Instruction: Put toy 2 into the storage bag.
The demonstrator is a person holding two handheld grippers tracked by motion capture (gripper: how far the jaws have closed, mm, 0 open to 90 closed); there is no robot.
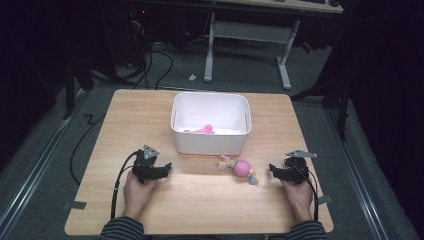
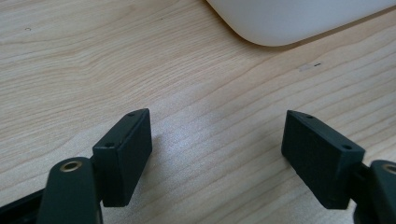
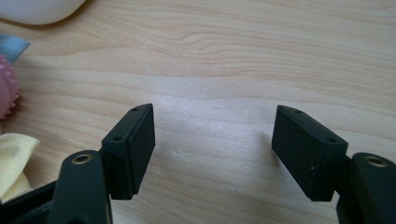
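High view first: from my station I see both hands resting low on the wooden table, the left gripper pointing right toward the middle and the right gripper pointing left, each with nothing in its grasp. Between them, much closer to the right gripper's tips, lies the pink ball toy with cloth tails, apart from both; beyond it stands the white bin with a pink thing lying inside, something neither gripper camera lets me see. Left gripper view next: the left gripper has its jaws spread wide, released, with bare wood grain between the fingers and nothing touching the pads; ahead and to the right of the tips, well clear of them, a rounded corner of the white bin sits on the table. The toy is not something I can place from here. Right gripper view last: the right gripper also stands open, fingers parted over empty tabletop, gripping nothing. Off the left finger's outer side I see the pink ball toy, its knobbly pink edge with a blue strip beyond it and a yellow cloth tail nearer, just beside that finger but not between the pads. A sliver of the white bin shows ahead and left.
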